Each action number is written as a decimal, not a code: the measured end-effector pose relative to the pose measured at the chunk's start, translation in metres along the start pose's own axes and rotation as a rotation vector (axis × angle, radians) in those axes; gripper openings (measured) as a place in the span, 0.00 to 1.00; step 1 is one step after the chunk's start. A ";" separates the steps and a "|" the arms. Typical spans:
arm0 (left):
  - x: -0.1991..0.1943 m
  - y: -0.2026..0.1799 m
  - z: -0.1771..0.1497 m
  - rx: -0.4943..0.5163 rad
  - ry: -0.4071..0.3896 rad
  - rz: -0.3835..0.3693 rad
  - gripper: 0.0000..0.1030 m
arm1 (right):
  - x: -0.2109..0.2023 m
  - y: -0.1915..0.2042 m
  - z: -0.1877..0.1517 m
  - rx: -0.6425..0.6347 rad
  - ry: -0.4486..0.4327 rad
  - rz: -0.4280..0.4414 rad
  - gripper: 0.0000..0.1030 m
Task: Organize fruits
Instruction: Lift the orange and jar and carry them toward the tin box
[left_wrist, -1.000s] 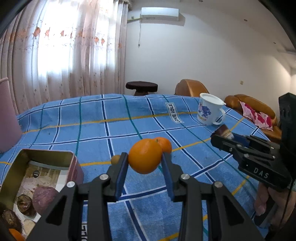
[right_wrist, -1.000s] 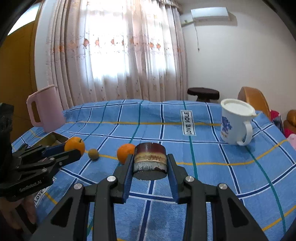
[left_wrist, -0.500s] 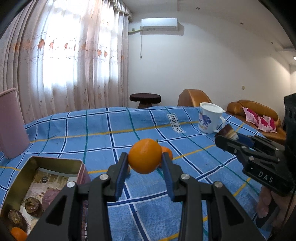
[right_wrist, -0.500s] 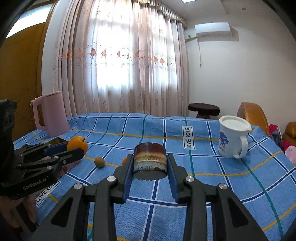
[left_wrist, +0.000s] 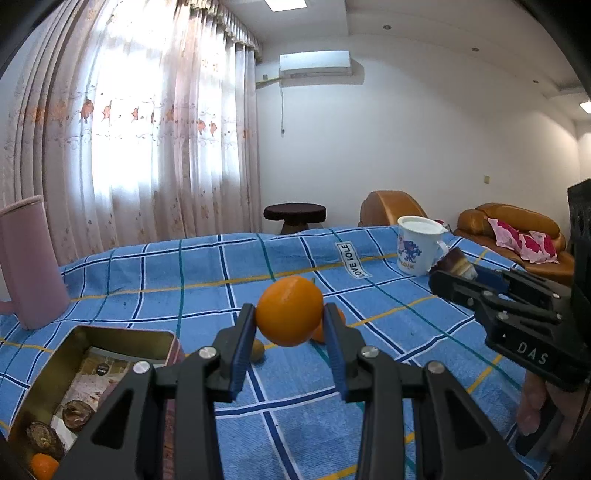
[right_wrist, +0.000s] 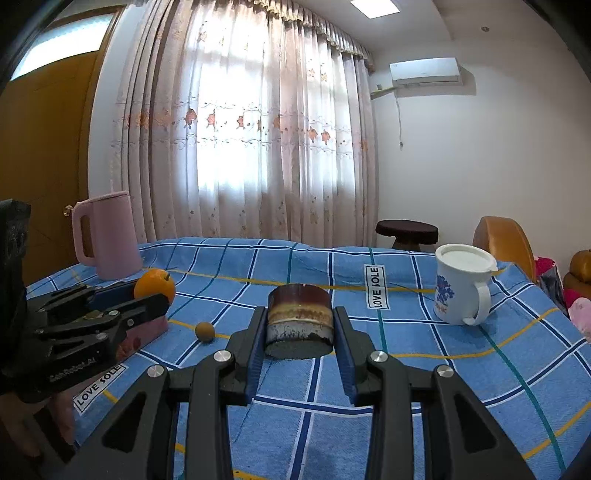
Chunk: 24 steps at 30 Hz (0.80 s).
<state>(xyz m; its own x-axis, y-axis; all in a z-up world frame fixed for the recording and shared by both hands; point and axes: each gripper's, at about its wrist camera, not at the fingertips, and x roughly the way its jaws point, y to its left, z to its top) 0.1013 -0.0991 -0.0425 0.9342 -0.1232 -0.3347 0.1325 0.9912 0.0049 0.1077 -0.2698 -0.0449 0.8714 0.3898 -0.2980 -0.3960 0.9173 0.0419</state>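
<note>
The left gripper (left_wrist: 290, 332) jaws squeeze an orange (left_wrist: 289, 311) above the blue cloth (left_wrist: 207, 280), while the right gripper (right_wrist: 299, 341) jaws hold a round cake (right_wrist: 300, 322)

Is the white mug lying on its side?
No, the white mug stands upright on the blue checked cloth, its lid on top and its handle to the side.

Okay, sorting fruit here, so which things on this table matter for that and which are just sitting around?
Part of the job:
orange in the left gripper
second orange on the cloth
small brown fruit
tin box

Just lying about:
pink jug
white mug
layered cake in the right gripper
</note>
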 end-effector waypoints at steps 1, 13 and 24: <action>0.000 0.000 0.000 0.001 -0.001 0.000 0.37 | 0.000 0.000 0.000 0.000 0.000 0.000 0.35; -0.005 0.001 -0.002 -0.004 -0.015 -0.001 0.37 | -0.004 0.007 -0.002 0.000 -0.004 -0.004 0.35; -0.022 0.033 -0.002 -0.054 0.019 0.011 0.37 | 0.010 0.042 0.003 0.005 0.042 0.104 0.35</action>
<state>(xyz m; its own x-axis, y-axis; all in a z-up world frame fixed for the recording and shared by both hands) 0.0850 -0.0633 -0.0366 0.9288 -0.1119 -0.3532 0.1037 0.9937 -0.0419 0.1006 -0.2269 -0.0431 0.8127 0.4795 -0.3311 -0.4823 0.8724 0.0797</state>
